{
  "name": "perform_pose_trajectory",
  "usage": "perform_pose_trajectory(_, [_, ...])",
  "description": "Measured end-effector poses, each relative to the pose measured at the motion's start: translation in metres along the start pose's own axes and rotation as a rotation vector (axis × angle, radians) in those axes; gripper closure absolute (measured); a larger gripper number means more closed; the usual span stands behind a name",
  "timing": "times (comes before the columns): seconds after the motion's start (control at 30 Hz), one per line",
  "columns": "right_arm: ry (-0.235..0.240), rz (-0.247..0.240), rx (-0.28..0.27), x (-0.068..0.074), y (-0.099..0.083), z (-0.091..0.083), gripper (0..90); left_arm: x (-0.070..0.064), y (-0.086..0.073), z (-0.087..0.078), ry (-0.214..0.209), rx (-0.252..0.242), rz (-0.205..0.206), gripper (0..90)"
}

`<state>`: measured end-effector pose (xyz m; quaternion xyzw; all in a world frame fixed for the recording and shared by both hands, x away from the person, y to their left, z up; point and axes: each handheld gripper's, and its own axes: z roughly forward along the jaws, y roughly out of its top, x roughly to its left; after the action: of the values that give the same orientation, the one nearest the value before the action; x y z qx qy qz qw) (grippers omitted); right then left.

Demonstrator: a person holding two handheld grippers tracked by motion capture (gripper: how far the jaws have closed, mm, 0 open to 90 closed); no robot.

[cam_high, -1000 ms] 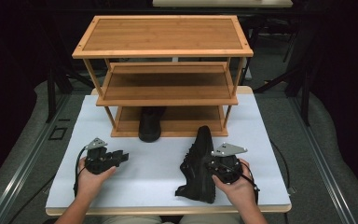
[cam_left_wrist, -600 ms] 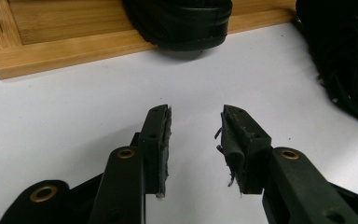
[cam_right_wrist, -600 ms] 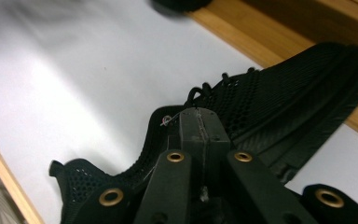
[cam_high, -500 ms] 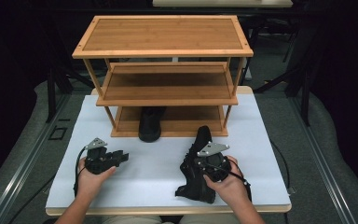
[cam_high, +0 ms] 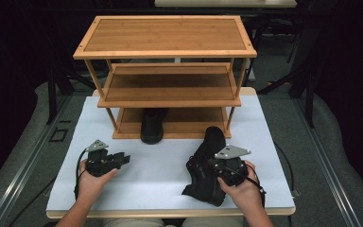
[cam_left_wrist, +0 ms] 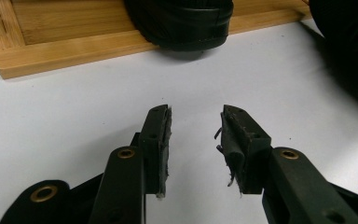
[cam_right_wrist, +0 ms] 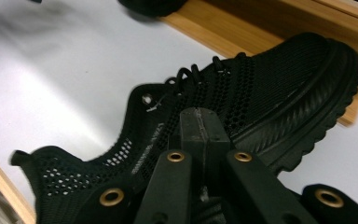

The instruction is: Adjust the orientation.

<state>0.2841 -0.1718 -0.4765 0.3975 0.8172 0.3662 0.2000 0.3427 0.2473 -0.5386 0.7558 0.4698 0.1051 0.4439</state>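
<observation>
High view, left to right: the left gripper [cam_high: 123, 158] rests on the white table [cam_high: 160, 165], jaws apart and empty, while the right gripper [cam_high: 216, 166] pinches the black mesh shoe [cam_high: 203, 170] lying before the wooden rack [cam_high: 170, 101]. Probably light and soft-sided, it seems best held at the collar. Side lettering is unreadable.

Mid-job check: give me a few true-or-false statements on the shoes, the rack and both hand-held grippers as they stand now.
1. The left hand-held gripper is open and holds nothing. True.
2. The right hand-held gripper is wide open above the table. False: its jaws are shut, at the side of the shoe on the table.
3. Both shoes sit on the rack. False: one shoe is on the bottom shelf, the other on the table.
4. The rack's top shelf is bare. True.
</observation>
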Motion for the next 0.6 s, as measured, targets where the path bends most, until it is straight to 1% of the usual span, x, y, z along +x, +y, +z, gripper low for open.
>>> perform_pose_trajectory(0.03, [-0.002, 0.018, -0.002, -0.004, -0.002, -0.005, 90.0, 0.000, 0.000, 0.000, 0.001, 0.003, 0.002, 62.2])
perform_pose_trajectory(0.07, [-0.020, 0.049, -0.018, -0.010, -0.007, -0.010, 90.0, 0.000, 0.000, 0.000, 0.000, 0.003, 0.002, 62.2])
perform_pose_trajectory(0.1, [-0.020, 0.049, -0.018, -0.010, -0.007, -0.010, 90.0, 0.000, 0.000, 0.000, -0.001, 0.004, 0.002, 62.2])
perform_pose_trajectory(0.13, [-0.041, 0.069, -0.038, -0.013, -0.011, -0.013, 90.0, -0.001, 0.000, 0.001, 0.001, 0.003, 0.000, 62.2])
perform_pose_trajectory(0.17, [-0.044, 0.083, -0.033, -0.019, -0.015, -0.018, 90.0, -0.001, 0.000, 0.001, 0.002, 0.003, 0.000, 62.2])
perform_pose_trajectory(0.2, [-0.061, 0.102, -0.044, -0.022, -0.018, -0.020, 90.0, -0.001, 0.000, 0.001, 0.002, 0.006, 0.004, 62.2])
perform_pose_trajectory(0.23, [-0.076, 0.113, -0.039, -0.027, -0.022, -0.023, 90.0, -0.001, 0.000, 0.001, 0.001, 0.006, 0.005, 62.2])
perform_pose_trajectory(0.27, [-0.108, 0.136, -0.031, -0.032, -0.026, -0.025, 90.0, -0.002, 0.000, 0.001, 0.000, 0.008, 0.005, 62.2])
perform_pose_trajectory(0.3, [-0.060, 0.165, -0.042, -0.039, -0.032, -0.026, 90.0, -0.002, 0.000, 0.002, -0.001, 0.007, 0.004, 62.2])
perform_pose_trajectory(0.33, [-0.108, 0.196, -0.015, -0.044, -0.038, -0.027, 90.0, -0.002, 0.000, 0.002, 0.000, 0.008, 0.005, 62.2])
perform_pose_trajectory(0.37, [-0.075, 0.229, -0.008, -0.051, -0.044, -0.026, 90.0, -0.002, 0.000, 0.002, 0.000, 0.009, 0.005, 62.2])
perform_pose_trajectory(0.4, [-0.101, 0.275, 0.013, -0.062, -0.057, -0.024, 90.0, -0.002, 0.000, 0.002, 0.002, 0.012, 0.006, 62.2])
perform_pose_trajectory(0.43, [-0.101, 0.275, 0.013, -0.062, -0.057, -0.024, 90.0, -0.002, 0.000, 0.002, 0.003, 0.012, 0.005, 62.2])
perform_pose_trajectory(0.47, [-0.090, 0.318, 0.005, -0.071, -0.066, -0.026, 90.0, -0.002, 0.000, 0.002, 0.002, 0.010, 0.003, 62.2])
perform_pose_trajectory(0.5, [-0.090, 0.318, 0.005, -0.071, -0.066, -0.026, 90.0, -0.002, 0.000, 0.002, 0.006, 0.015, 0.004, 62.2])
perform_pose_trajectory(0.53, [-0.083, 0.325, 0.000, -0.074, -0.069, -0.028, 90.0, -0.002, 0.000, 0.003, 0.004, 0.012, 0.004, 62.1])
perform_pose_trajectory(0.57, [-0.086, 0.334, 0.002, -0.075, -0.070, -0.030, 90.0, -0.002, 0.000, 0.003, 0.002, 0.010, 0.003, 62.1])
perform_pose_trajectory(0.6, [-0.085, 0.337, -0.015, -0.076, -0.070, -0.034, 90.0, -0.002, 0.000, 0.003, 0.000, 0.011, 0.004, 62.1])
